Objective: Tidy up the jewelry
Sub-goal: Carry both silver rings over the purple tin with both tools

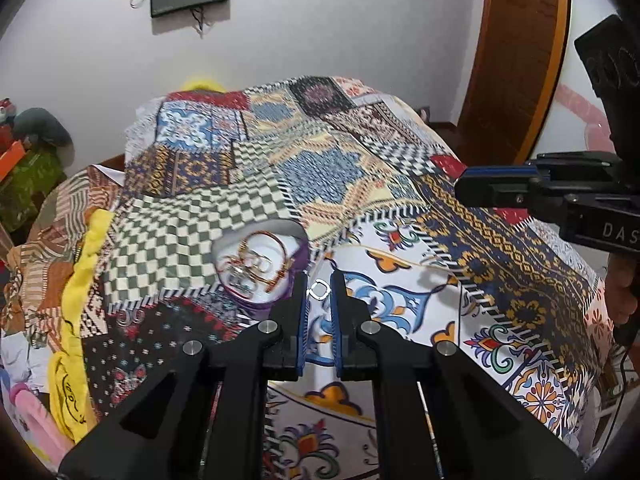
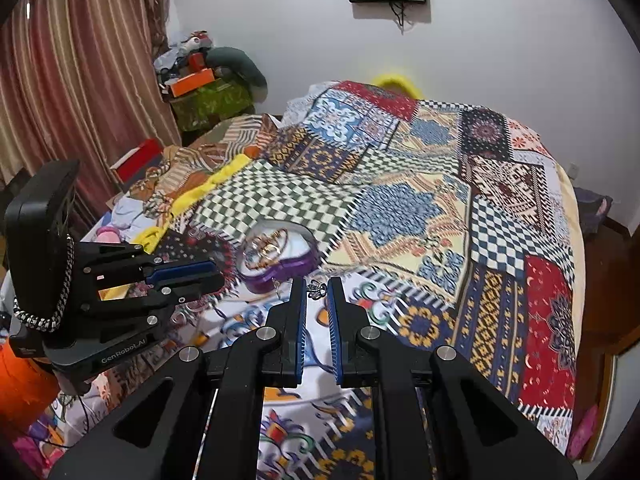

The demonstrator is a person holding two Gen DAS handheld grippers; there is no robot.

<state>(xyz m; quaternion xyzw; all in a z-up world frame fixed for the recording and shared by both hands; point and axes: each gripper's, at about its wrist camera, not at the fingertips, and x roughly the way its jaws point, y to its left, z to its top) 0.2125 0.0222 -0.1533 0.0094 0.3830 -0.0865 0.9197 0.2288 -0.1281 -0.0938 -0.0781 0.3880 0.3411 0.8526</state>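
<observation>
A purple heart-shaped jewelry box (image 1: 294, 254) (image 2: 298, 266) lies open on the patchwork bedspread (image 1: 360, 184), with gold and silver bangles (image 1: 256, 266) inside on a white lining. My left gripper (image 1: 319, 289) hovers just right of the box, shut on a small silver ring (image 1: 319, 290) at its fingertips. My right gripper (image 2: 317, 289) hangs in front of the box, shut on a small silver butterfly-shaped piece (image 2: 317, 290). Each gripper shows in the other's view: the right one (image 1: 472, 190) at the right edge, the left one (image 2: 208, 274) at the left, beside the box.
A thin gold chain (image 1: 400, 261) lies on the white patch right of the box, and a small silver piece (image 1: 129, 316) on the dark patch to its left. A chunky silver chain (image 2: 60, 280) drapes over the left gripper's body. Yellow cloth and clutter line the bed's left side.
</observation>
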